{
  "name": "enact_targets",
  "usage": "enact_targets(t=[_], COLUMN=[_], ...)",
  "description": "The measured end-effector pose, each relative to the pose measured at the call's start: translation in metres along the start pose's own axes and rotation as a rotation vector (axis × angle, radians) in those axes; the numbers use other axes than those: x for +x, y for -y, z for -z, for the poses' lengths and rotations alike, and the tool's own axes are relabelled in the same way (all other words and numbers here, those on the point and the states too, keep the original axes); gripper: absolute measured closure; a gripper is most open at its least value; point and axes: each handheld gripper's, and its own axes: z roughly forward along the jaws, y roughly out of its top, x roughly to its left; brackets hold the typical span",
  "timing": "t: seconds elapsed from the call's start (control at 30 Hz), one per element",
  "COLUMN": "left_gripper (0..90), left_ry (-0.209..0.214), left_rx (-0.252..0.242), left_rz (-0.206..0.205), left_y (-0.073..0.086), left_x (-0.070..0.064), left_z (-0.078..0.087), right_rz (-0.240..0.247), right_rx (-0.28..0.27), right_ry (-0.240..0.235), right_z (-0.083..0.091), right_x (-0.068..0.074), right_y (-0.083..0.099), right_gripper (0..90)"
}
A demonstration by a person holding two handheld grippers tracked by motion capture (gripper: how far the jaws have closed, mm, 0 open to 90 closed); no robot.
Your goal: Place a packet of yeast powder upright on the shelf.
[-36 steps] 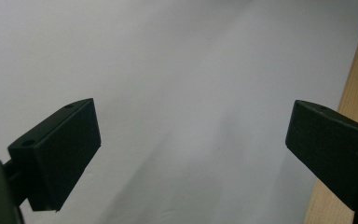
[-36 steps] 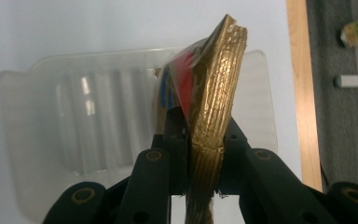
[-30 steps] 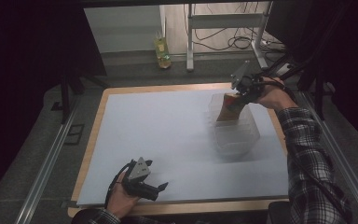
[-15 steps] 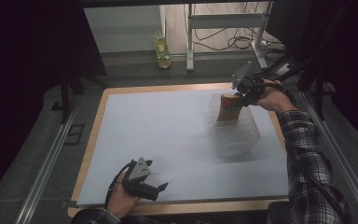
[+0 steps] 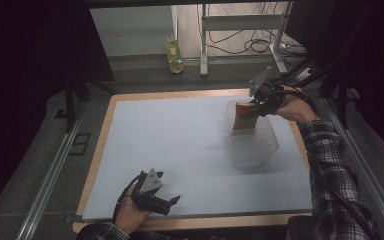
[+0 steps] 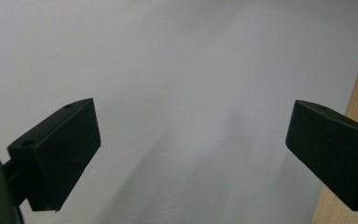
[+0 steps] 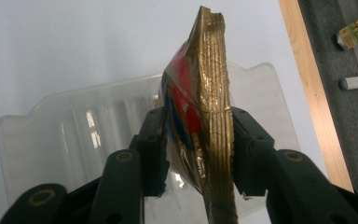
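Overhead, the high view took in the whole white sheet on the wooden table (image 5: 103, 150), with the right gripper (image 5: 260, 102) raised near the far right corner and the left gripper (image 5: 166, 202) lying low at the near edge. From there the snack packet (image 5: 243, 117) was a small orange-brown upright shape, hanging over the clear plastic tray (image 5: 252, 147) on the sheet.

The right gripper view gave the detail that the high view lacked. The right gripper (image 7: 199, 154) had its two black jaws clamped on the packet (image 7: 205, 116) from both flat sides. The packet was crinkled gold foil with a ribbed sealed edge and red and blue print on one face, seen edge-on, its long axis running away from the camera along the jaws. Beneath it the tray (image 7: 74, 135) was glossy, transparent and ridged, with rounded corners.

The left gripper view showed the left gripper (image 6: 191, 149) with blocky matte jaws spread wide, holding nothing, over plain white sheet beside a strip of light wood.
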Motion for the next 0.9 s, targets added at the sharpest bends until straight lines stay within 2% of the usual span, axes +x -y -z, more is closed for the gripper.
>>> enact_targets(t=[0.47,0.8,0.9], left_gripper=[2.9,2.9,2.9], left_ry=[0.002,0.005,0.005], left_rx=[0.005,0.009,0.01], left_rz=[-0.001,-0.001,-0.001], left_y=[0.0,0.0,0.0], left_x=[-0.001,-0.002,-0.002], left_z=[-0.001,-0.002,-0.002], right_rz=[-0.029,-0.1,-0.129], right_rx=[-0.034,-0.088,-0.111], right_ry=[0.013,0.03,0.046], right_z=[0.011,0.015,0.014], right_x=[0.011,0.021,0.028], right_y=[-0.006,0.001,0.003], right_gripper=[55.5,44.0,35.5])
